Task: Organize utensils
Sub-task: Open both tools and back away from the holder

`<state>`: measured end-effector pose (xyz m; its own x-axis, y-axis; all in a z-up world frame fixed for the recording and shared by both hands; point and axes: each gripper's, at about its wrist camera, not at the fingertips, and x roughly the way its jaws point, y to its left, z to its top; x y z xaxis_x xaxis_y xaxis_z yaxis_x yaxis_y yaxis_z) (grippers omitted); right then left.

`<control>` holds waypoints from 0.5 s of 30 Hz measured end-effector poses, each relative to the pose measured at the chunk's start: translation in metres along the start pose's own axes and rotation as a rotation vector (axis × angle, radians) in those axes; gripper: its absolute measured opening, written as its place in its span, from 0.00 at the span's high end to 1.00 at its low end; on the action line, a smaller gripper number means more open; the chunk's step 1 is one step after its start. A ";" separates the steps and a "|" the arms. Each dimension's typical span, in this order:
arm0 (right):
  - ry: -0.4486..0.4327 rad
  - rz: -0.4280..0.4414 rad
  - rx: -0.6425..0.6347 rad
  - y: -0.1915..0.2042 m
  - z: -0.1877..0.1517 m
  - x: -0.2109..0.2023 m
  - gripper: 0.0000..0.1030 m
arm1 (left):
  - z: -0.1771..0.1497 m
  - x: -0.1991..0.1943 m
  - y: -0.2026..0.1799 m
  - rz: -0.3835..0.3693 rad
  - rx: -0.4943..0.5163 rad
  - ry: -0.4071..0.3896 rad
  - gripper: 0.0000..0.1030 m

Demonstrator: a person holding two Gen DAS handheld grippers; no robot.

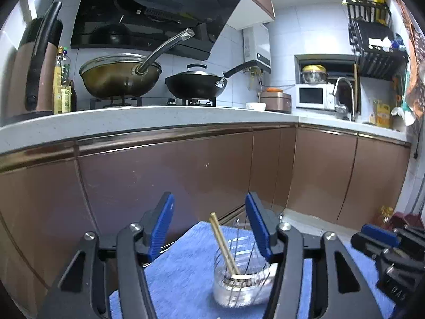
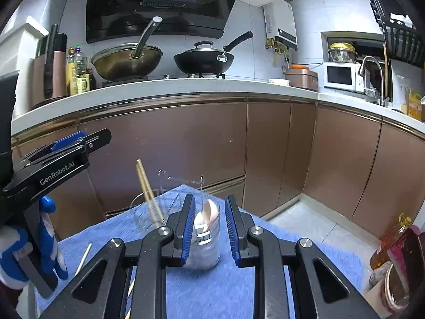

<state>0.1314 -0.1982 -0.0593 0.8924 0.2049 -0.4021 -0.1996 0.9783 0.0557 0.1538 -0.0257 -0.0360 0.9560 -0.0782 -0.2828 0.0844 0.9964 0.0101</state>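
The left claw [image 1: 209, 228] stood open, its two blue-padded fingers [image 1: 162, 226] spread wide with nothing pressed between them. Just beyond and below the gap sat a clear jar [image 1: 239, 284] on a blue towel [image 1: 180, 271], blurred in this view. A pair of pale wooden chopsticks [image 1: 224, 244] leaned out of the jar, tips slanting up and to the left, clear of both pads. The jar lay nearer the claw's right finger than its left. At the far right edge of this view, part of the right claw showed, black with a blue pad.

The right claw [image 2: 208, 228] was open by a narrow gap, its blue pads [image 2: 189, 228] flanking a second clear jar [image 2: 205, 239] without visibly pressing on it. Inside that jar stood a white spoon [image 2: 205, 212], bowl upward. To the left of this claw, the jar with the chopsticks [image 2: 148, 191] appeared again, along with the side of the left claw [image 2: 79, 146], marked with white lettering. A single chopstick [image 2: 83, 259] lay on the towel [image 2: 225, 292] near the claw's lower left. A hand in a blue and white glove [image 2: 29, 236] gripped the left tool's handle.

Beyond both claws ran brown cabinet doors [image 1: 164, 170] under a white counter [image 1: 148, 119]. On the stove sat a bronze wok [image 1: 120, 75] with a glass lid and a black wok [image 1: 196, 82]. Farther right stood a white microwave [image 1: 314, 96] and a faucet [image 1: 344, 93].
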 end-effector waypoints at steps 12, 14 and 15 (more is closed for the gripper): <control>0.043 0.078 -0.019 0.006 -0.022 -0.064 0.79 | -0.008 -0.046 0.034 -0.017 0.058 0.182 0.42; 0.055 0.105 -0.019 0.009 -0.026 -0.071 0.79 | -0.013 -0.054 0.039 -0.039 0.047 0.223 0.42; 0.062 0.117 -0.019 0.010 -0.028 -0.074 0.79 | -0.015 -0.057 0.041 -0.045 0.042 0.240 0.42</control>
<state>0.0522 -0.2046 -0.0548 0.8358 0.3149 -0.4499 -0.3090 0.9469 0.0888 0.0988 0.0205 -0.0336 0.8574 -0.1077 -0.5032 0.1422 0.9894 0.0304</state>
